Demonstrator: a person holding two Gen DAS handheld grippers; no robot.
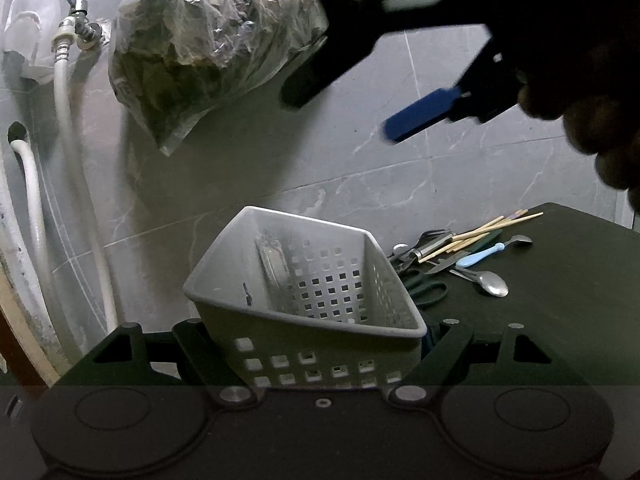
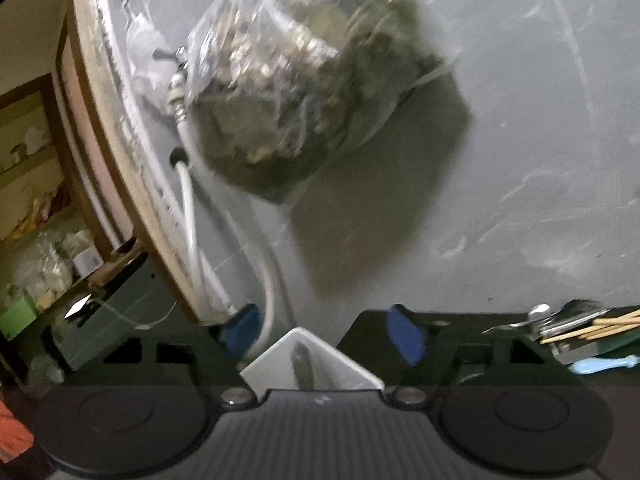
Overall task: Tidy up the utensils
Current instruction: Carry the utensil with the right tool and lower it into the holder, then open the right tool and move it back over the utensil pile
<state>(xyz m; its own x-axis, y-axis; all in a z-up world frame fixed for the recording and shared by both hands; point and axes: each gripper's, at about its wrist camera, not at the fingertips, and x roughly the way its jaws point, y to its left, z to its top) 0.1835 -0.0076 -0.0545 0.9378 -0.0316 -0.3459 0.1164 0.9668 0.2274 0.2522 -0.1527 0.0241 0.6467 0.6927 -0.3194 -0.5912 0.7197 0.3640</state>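
Note:
A grey perforated basket (image 1: 312, 312) is tilted between the fingers of my left gripper (image 1: 320, 336), which is shut on its sides. Inside it lies a metal utensil (image 1: 272, 264). To its right, on the dark table (image 1: 560, 328), is a pile of utensils (image 1: 452, 256): wooden chopsticks (image 1: 484, 230), a steel spoon (image 1: 492, 282), a light-blue-handled spoon (image 1: 480, 258) and green scissors (image 1: 428, 290). My right gripper (image 1: 352, 108) hovers above the basket, open, with nothing between its blue pads (image 1: 416, 116). The right wrist view shows my right gripper (image 2: 324, 332) over the basket's corner (image 2: 276, 368), with the pile (image 2: 580, 324) to the right.
A clear plastic bag of greens (image 1: 208, 48) hangs on the grey tiled wall behind the basket. A tap (image 1: 78, 16) with white hoses (image 1: 68, 152) is at the left. A person's hand (image 1: 592, 120) holds the right gripper. Cluttered shelves (image 2: 40, 260) stand at far left.

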